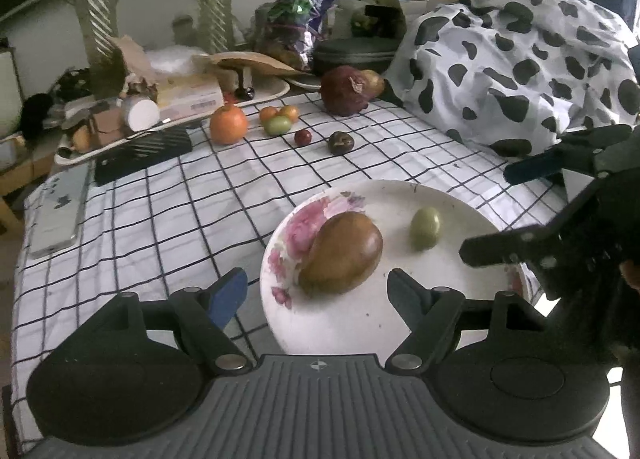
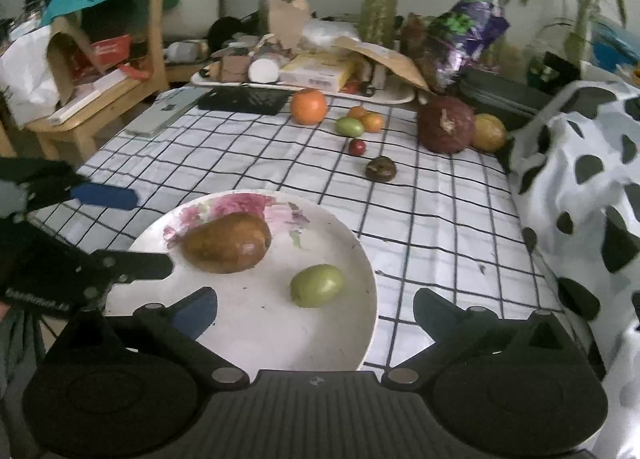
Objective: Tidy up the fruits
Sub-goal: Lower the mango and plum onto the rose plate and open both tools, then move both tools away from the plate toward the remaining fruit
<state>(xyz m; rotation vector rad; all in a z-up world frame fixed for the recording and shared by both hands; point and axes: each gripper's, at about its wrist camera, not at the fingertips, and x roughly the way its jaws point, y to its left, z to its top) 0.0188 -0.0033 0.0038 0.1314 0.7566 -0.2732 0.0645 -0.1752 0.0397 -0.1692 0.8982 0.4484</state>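
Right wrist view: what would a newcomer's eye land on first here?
The white floral plate in the foreground, holding a brown pear and a small green fruit lying apart. Beyond it, on the checked tablecloth, an orange and a big dark-red fruit stand out.

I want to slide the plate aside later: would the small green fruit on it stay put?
Probably not. The green fruit is round and smooth, lying loose on the plate, touching neither the brown pear nor the rim, so it would likely roll. The plate's surface looks glossy, giving little grip. The raised rim may catch it.
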